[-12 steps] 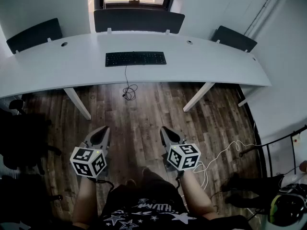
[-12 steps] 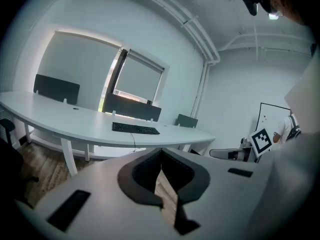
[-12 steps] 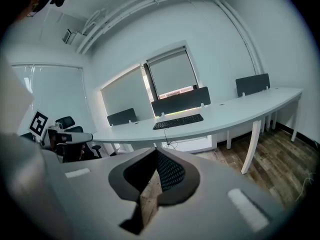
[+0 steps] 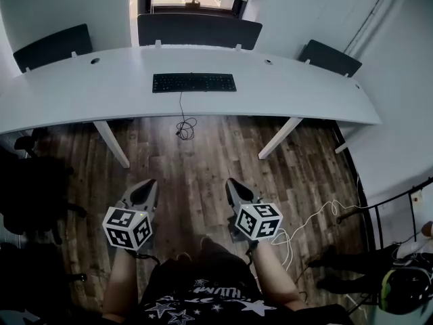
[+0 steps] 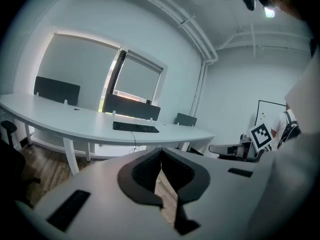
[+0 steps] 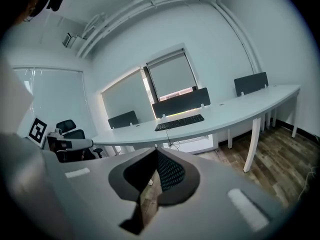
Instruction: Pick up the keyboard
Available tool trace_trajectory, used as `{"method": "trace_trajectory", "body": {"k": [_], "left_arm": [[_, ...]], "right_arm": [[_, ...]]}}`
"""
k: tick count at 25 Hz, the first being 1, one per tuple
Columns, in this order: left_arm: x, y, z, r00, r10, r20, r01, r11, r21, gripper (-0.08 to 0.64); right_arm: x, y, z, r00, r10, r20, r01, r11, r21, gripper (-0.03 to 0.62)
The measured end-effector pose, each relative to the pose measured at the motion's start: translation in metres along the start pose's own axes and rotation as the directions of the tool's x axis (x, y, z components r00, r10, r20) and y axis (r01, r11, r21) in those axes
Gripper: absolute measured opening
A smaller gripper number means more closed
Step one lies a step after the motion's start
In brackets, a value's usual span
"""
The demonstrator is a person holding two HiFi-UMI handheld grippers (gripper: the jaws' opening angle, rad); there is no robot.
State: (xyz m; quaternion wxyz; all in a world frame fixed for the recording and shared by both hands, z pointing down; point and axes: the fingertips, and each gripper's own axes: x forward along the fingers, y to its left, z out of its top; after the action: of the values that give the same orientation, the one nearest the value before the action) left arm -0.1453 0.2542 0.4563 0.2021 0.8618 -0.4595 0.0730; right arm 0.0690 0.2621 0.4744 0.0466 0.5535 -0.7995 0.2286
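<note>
While left claw (image 4: 149, 183), right claw (image 4: 230, 183) dip, closed

head view steeply down, gripper views low, forward; the far desk (image 4: 304, 90) and keyboard (image 4: 194, 82) common to all

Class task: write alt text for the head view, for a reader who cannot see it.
A flat black keyboard lies on a curved white desk, its cable hanging toward the dark wooden floor. Well short of it, a person holds the left gripper and right gripper, both shut and empty.
</note>
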Motion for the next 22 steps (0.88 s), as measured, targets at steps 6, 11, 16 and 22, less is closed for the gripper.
{"method": "trace_trajectory", "body": {"k": [6,11,16,22], "left_arm": [[-0.001,-0.003,0.001,1.000,-0.010,0.004,0.010,1.000,0.001,0.009],[-0.001,0.000,-0.008,0.999,-0.021,-0.028,0.021,1.000,-0.002,0.009],[0.016,0.012,-0.008,0.999,-0.016,-0.042,0.016,1.000,-0.002,0.009],[0.048,0.023,0.003,0.999,0.019,-0.045,-0.018,0.999,0.034,0.009]], "right_arm": [[0.000,0.005,0.000,1.000,-0.004,0.012,0.004,1.000,0.014,0.002],[-0.013,-0.011,0.006,0.996,-0.059,0.072,0.055,0.996,0.064,0.003],[-0.011,-0.041,0.003,0.988,-0.138,0.064,0.134,0.989,0.063,0.003],[0.028,-0.069,0.018,0.988,-0.140,0.064,0.136,0.988,0.072,0.003]]}}
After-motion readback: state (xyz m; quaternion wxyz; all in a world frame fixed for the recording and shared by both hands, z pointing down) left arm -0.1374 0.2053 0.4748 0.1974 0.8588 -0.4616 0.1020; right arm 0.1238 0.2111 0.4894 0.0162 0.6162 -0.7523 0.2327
